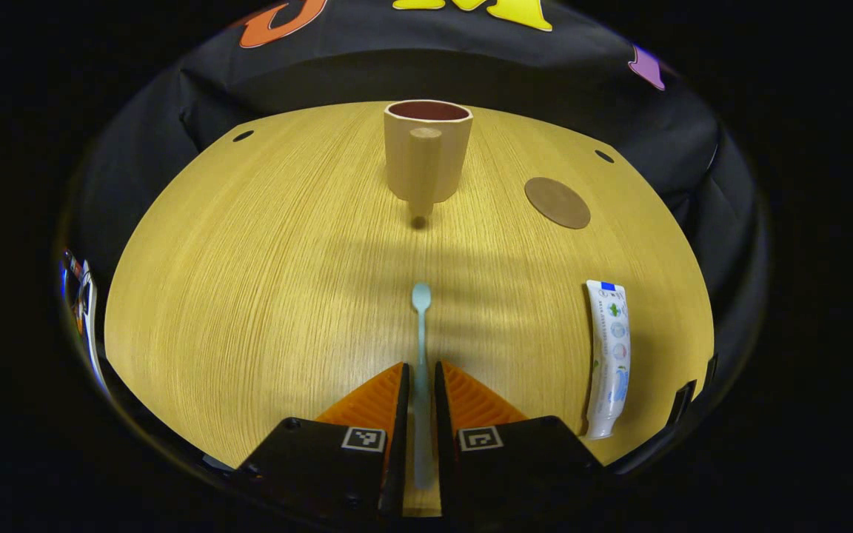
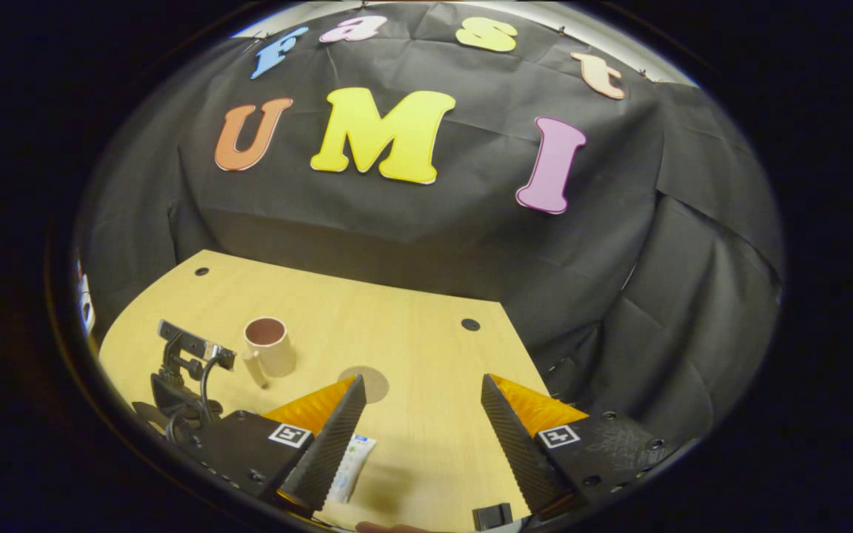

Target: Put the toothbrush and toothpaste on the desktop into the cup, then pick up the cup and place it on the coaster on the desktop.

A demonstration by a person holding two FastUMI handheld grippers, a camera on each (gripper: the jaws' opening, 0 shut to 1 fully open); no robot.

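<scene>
**Left gripper clamped on the toothbrush, right gripper spread wide**

In the left gripper view, the left gripper (image 1: 420, 385) has its ribbed fingers (image 1: 375, 403) drawn in tight on the slim, smooth handle of the toothbrush (image 1: 420, 333), whose rounded head points straight toward the cup (image 1: 427, 152). The cup, a matte, faceted mug with a darker inside and a thick peg-like handle facing the camera, stands upright on the grained wooden desktop (image 1: 249, 296). Right of the cup and a little nearer lies the coaster (image 1: 557, 202), a flat brown disc. Nearer still and farther right of the cup, the toothpaste (image 1: 608, 359), a glossy printed tube, lies flat.

In the right gripper view, the other gripper stands left of the cup, and the right gripper (image 2: 419, 429) hovers with its jaws wide apart, holding nothing.
</scene>
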